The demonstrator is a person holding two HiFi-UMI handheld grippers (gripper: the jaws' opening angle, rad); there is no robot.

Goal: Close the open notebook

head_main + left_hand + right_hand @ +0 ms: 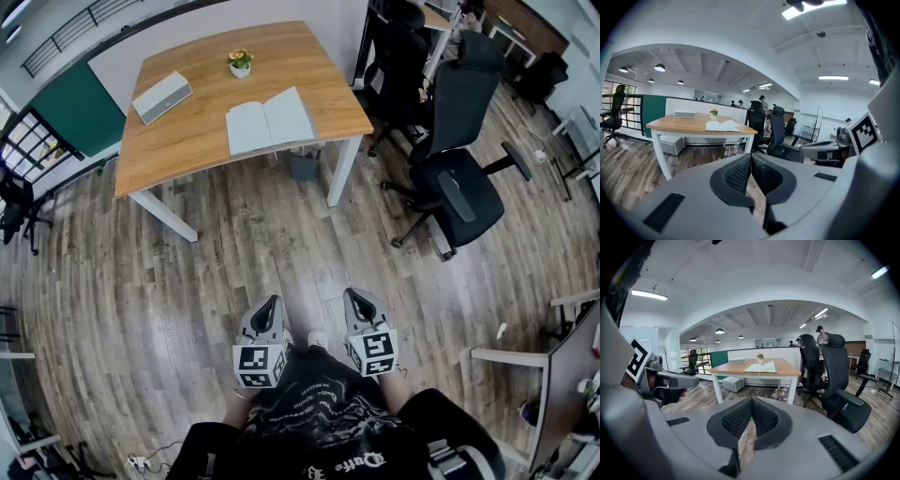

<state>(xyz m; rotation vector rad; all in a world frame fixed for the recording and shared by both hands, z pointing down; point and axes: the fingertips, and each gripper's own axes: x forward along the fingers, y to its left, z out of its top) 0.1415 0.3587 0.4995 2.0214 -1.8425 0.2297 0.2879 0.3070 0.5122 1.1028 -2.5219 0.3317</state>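
An open notebook point(269, 121) with pale blank pages lies flat near the front edge of a wooden table point(187, 131). It shows small in the left gripper view point(722, 125) and in the right gripper view point(760, 367). My left gripper point(273, 305) and right gripper point(353, 298) hang low over the wooden floor, close to my body and far short of the table. Both are shut with nothing between the pads. In their own views the left gripper point(751, 157) and right gripper point(751, 401) point toward the table from a distance.
A grey box point(161, 97) and a small potted plant point(240, 62) stand on the table behind the notebook. Black office chairs point(455, 169) stand right of the table. A bin point(304, 164) sits under the table. More desks stand at the right edge.
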